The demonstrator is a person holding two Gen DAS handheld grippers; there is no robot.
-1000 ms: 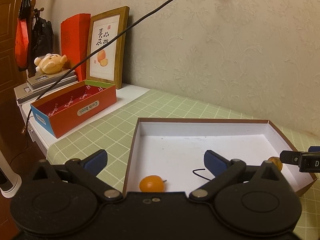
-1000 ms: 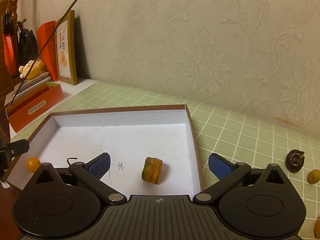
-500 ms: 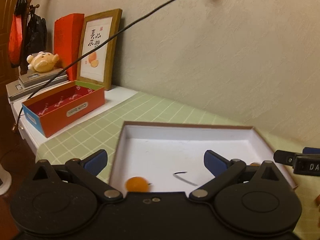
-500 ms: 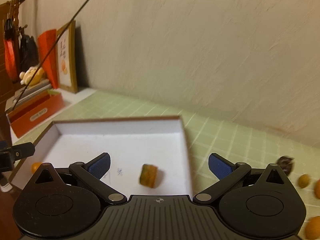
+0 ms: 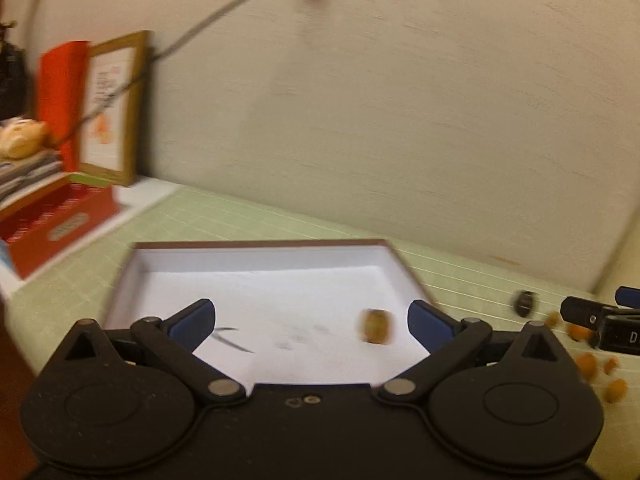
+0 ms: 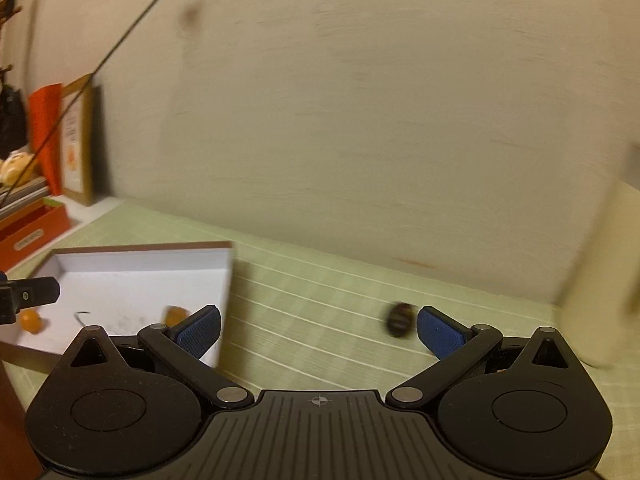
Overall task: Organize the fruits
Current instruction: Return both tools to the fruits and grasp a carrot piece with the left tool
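Note:
A shallow white box with a brown rim (image 5: 256, 245) (image 6: 140, 247) lies on the green checked cloth. Inside it are a yellow-brown fruit piece (image 5: 376, 326) (image 6: 176, 315) and a small orange fruit (image 6: 31, 321). A dark fruit (image 5: 525, 303) (image 6: 398, 319) and several small orange fruits (image 5: 587, 363) lie on the cloth right of the box. My left gripper (image 5: 310, 318) is open over the box with nothing between its fingers. My right gripper (image 6: 318, 330) is open over the cloth, its right finger beside the dark fruit. Both views are motion-blurred.
A red open box (image 5: 60, 220), a framed picture (image 5: 112, 104), a red folder and a plush toy on stacked books stand at the far left. A black cable (image 6: 100, 64) crosses the wall. A pale upright object (image 6: 600, 280) stands at the right edge.
Both grippers have swung to the right. The box has slid left in both views, and the dark fruit and loose orange fruits have come into view. Both grippers stay open.

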